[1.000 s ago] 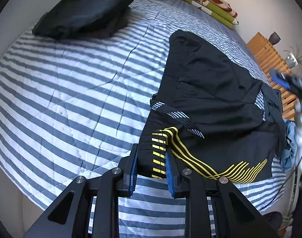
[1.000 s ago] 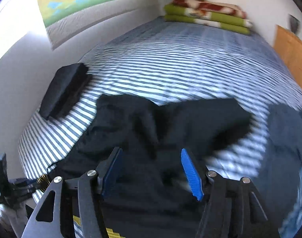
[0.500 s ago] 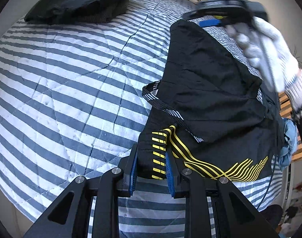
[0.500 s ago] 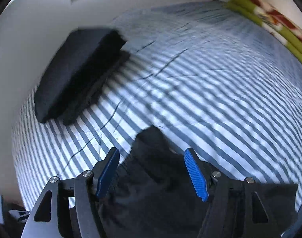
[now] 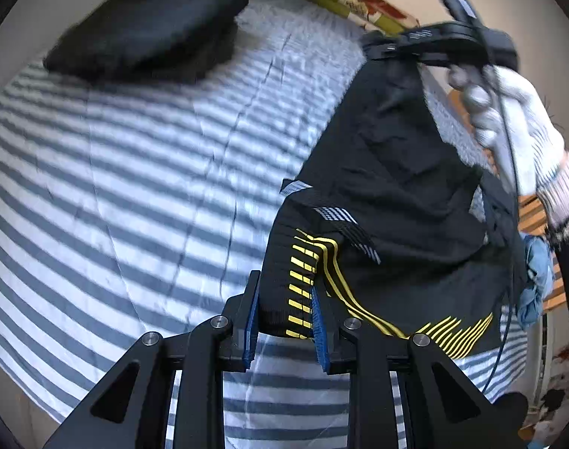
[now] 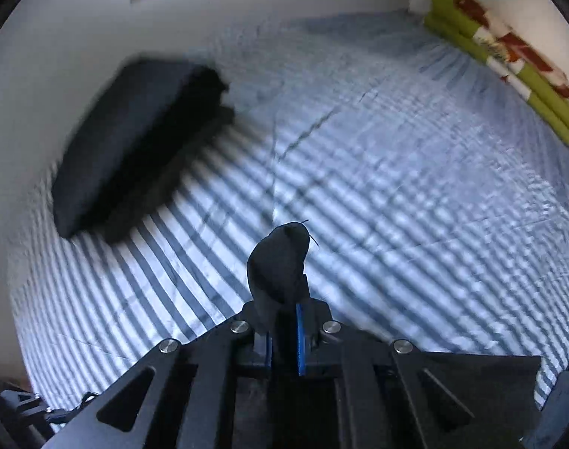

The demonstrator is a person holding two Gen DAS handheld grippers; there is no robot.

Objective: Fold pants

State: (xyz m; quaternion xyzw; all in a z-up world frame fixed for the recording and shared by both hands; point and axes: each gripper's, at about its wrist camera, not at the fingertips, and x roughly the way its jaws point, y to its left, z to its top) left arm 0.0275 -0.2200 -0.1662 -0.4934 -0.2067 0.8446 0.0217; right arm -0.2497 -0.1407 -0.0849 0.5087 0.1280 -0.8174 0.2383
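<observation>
Now your right gripper has closed on the far leg end of the pants, where half a second ago its blue pads stood wide apart over the cloth; a dark nub of fabric pokes out past the fingertips in the right wrist view. Your left gripper is still clamped on the waistband, beside the yellow stripes at the corner nearest you. So both ends of the pants are in hand, and I judge the next fold, bringing the leg end back toward the waistband, can begin. Seen from the left wrist, the leg end is already lifting off the striped bed cover, with your gloved right hand above it, while the middle of the pants lies on the cover. Left of the pants the cover is bare and open, a good landing place. Farther left, the dark folded pile sits well apart. Beyond the pants, against the wall, lie the green and red blankets. Right of the pants the bed edge is close, with a blue cloth bunched there, so keep the fold leftward.
</observation>
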